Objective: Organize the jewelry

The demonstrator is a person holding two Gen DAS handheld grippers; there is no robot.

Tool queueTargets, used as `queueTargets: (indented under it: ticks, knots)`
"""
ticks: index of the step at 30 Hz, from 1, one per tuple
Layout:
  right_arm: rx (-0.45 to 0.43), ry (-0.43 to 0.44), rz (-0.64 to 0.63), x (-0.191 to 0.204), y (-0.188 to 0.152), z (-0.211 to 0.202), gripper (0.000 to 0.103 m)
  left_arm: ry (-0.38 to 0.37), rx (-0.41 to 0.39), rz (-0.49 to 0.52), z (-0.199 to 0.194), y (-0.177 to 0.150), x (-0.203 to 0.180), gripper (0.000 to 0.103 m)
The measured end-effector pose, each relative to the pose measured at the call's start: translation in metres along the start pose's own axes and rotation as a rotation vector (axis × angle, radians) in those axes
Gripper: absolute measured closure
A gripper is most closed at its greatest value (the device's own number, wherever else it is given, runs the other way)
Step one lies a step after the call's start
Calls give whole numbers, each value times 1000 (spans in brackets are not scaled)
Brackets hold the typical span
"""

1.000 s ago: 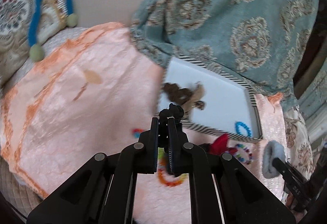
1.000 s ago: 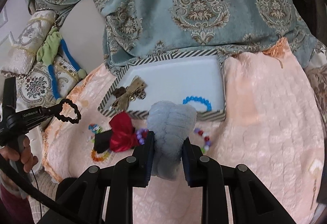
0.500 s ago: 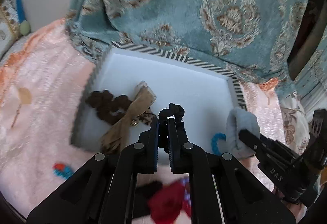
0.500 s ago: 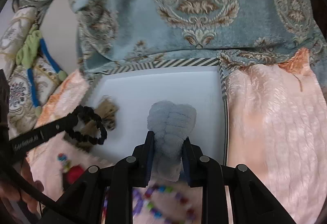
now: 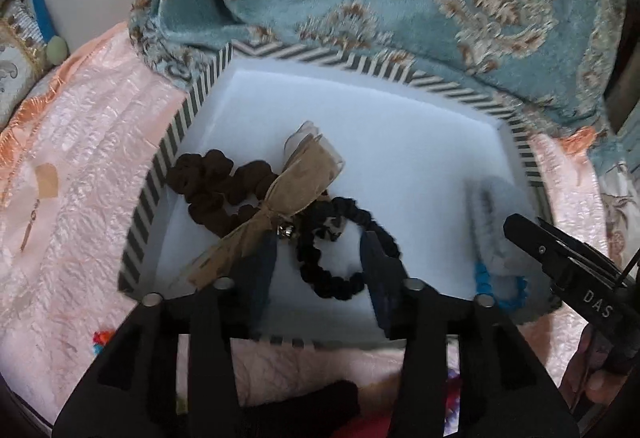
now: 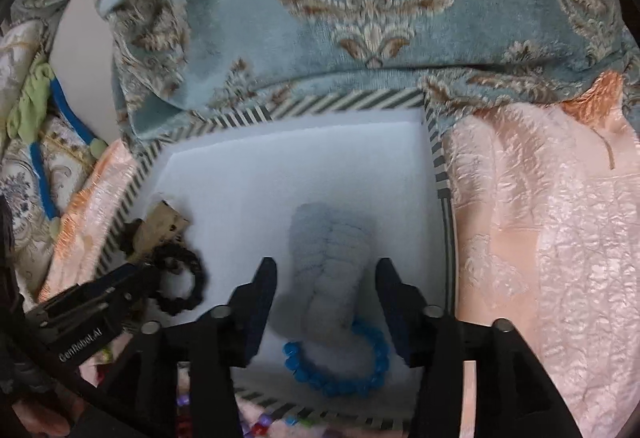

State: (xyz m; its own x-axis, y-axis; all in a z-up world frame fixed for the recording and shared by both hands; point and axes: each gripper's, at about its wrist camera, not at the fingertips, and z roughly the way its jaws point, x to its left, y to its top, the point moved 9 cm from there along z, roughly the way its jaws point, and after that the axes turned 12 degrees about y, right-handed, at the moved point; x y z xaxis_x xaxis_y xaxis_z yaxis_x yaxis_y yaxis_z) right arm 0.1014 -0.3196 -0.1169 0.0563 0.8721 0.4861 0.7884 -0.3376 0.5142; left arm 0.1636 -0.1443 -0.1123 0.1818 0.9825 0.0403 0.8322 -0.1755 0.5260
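Left gripper [image 5: 318, 250] opening, black hair tie [image 5: 344, 250] loose between jaws; right gripper [image 6: 326, 286] opening around grey scrunchie [image 6: 332, 270]. Risk: fuzz snagging pads, dragged from tray [image 6: 438, 162].

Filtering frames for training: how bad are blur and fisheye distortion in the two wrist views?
Left wrist: the striped-rim white tray bows at the edges, its far rim smeared; the black ruffled hair tie reads fairly sharp. Right wrist: the fluffy grey scrunchie is soft, the tray's lower rim blurred; the blue bead bracelet is clearer. Light is soft and even in both, no glare.
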Motion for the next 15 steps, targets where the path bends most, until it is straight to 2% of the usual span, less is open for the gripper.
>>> queueTargets:
  ticks: [3, 4, 7, 9, 10, 11, 15]
  knots:
    - [-29, 26, 20, 11, -6, -22, 36, -2, -43, -7, -23, -1, 5, 46]
    - [-33, 29, 23, 15, -9, -28, 32, -9, -59, -16, -33, -2, 8, 46]
    - [-37, 18, 25, 27, -17, -44, 30, -5, -87, -43, -57, -8, 20, 45]
    - [-32, -25, 16, 33, -25, -55, 20, 3, -100, -53, -69, -14, 27, 45]
    - [-32, -47, 6, 35, -29, -60, 11, 7, -108, -57, -76, -18, 31, 45]
    - [-33, -60, -5, 37, -31, -63, 8, 12, -113, -56, -82, -23, 33, 45]
    - [-23, -108, -76, 53, -47, -77, 8, 17, -126, -51, -102, -42, 42, 45]
